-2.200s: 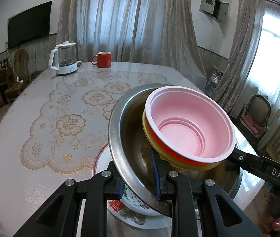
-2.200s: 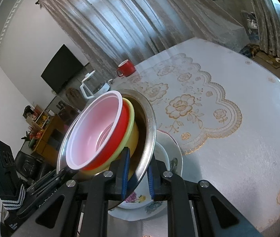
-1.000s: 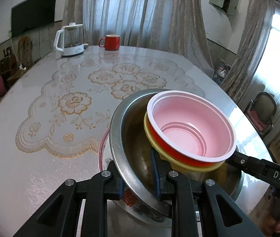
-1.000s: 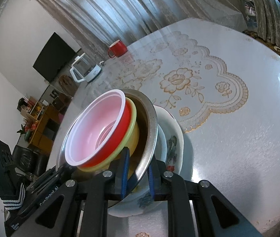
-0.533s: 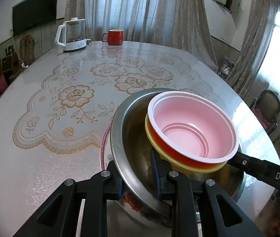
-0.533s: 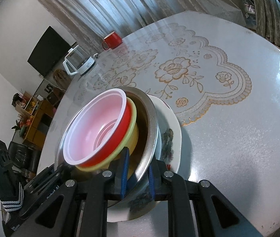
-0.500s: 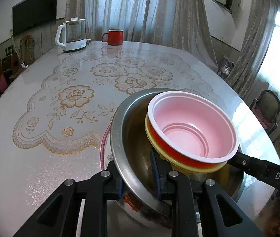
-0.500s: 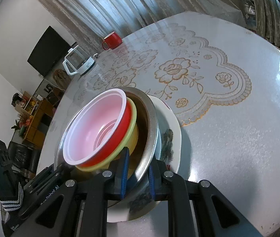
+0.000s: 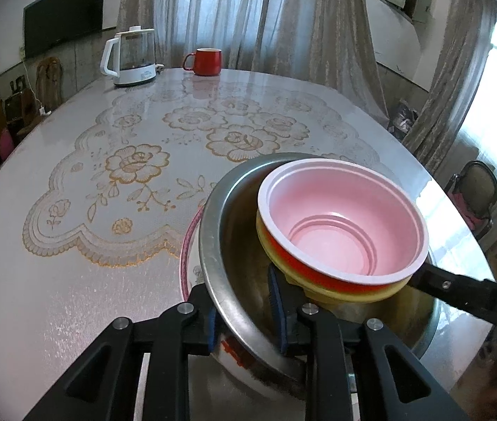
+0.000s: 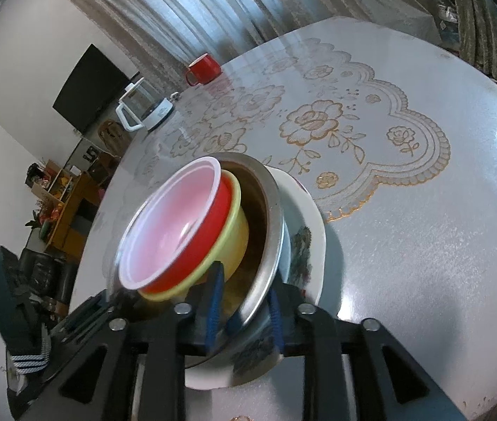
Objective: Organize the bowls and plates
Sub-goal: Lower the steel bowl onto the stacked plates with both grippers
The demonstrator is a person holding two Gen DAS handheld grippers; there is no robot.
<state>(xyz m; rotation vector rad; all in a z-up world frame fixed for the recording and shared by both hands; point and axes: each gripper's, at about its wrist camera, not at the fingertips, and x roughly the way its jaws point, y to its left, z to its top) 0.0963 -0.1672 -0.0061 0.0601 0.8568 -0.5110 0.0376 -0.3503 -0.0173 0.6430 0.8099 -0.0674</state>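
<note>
Both my grippers – left, right – are easing their jaws apart around the rim of the steel bowl, the red bowl nested just ahead, all sitting on the floral plate.

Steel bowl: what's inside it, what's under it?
Inside the round steel bowl: a yellow bowl holding a red bowl with a pink inside. Under it: a white floral plate; the plate's middle is covered.

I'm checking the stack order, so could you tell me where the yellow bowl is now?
The yellow bowl sits nested inside the steel bowl, directly beneath the red bowl.
</note>
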